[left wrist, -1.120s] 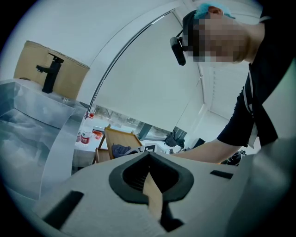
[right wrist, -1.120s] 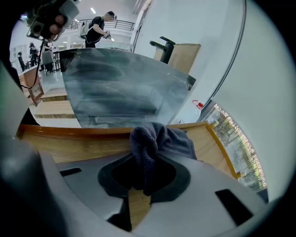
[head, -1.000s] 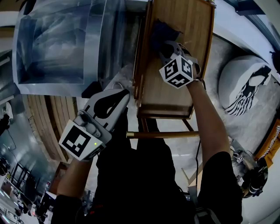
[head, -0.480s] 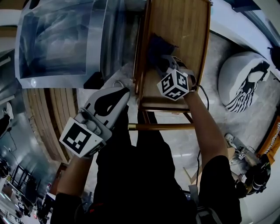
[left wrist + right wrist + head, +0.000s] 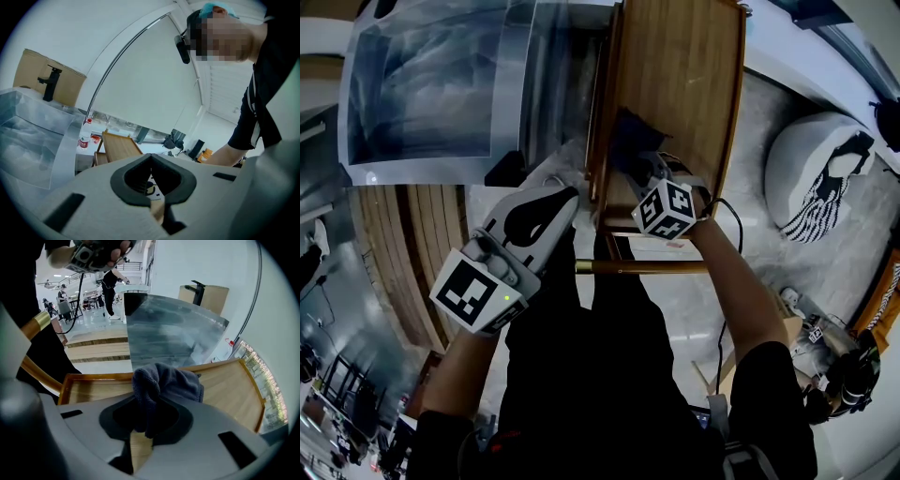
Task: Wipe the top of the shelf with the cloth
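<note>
The wooden shelf top (image 5: 684,84) (image 5: 229,385) is a rimmed bamboo tray seen from above. A dark blue-grey cloth (image 5: 630,142) (image 5: 164,383) lies bunched near its front left part. My right gripper (image 5: 645,171) (image 5: 146,420) is shut on the cloth and presses it onto the wood. My left gripper (image 5: 551,195) (image 5: 151,176) hovers left of the shelf's front corner, jaws together, holding nothing.
A clear plastic sheet (image 5: 441,84) over a grey frame stands left of the shelf. A brass-coloured rail (image 5: 642,267) runs along the shelf's front. A white beanbag with a dark print (image 5: 820,173) lies on the floor at right. Wooden slats (image 5: 403,253) are at left.
My right gripper has dragged the cloth toward the shelf's front left edge. The left gripper has stayed where it was.
</note>
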`<state>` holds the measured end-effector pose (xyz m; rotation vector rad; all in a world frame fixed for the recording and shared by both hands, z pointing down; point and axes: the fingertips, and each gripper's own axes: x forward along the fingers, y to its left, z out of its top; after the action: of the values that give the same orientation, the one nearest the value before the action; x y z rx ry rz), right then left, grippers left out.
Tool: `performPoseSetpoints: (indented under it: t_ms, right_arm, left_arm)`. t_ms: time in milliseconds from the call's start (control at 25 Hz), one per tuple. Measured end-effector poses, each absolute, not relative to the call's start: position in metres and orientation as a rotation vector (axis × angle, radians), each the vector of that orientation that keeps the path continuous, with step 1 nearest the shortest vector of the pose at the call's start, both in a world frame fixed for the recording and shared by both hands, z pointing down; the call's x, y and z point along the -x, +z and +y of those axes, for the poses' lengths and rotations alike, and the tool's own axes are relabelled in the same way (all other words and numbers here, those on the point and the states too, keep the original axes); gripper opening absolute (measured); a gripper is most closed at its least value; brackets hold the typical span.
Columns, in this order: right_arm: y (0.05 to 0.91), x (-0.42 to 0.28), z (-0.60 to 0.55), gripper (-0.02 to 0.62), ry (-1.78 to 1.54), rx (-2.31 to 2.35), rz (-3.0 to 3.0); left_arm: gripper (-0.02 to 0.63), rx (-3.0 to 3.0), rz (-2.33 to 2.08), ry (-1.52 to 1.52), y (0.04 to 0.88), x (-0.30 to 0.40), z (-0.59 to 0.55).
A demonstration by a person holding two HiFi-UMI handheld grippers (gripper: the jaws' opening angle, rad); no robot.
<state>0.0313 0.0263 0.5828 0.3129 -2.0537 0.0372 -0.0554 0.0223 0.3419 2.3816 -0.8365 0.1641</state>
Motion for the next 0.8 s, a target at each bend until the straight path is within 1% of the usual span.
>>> performPoseSetpoints:
  t_ms: [800]
  right_arm:
    - [0.583, -0.026, 0.127, 0.055, 0.240, 0.052, -1.998]
  left_arm:
    - [0.017, -2.394, -0.859, 0.159, 0.322, 0.056, 0.019]
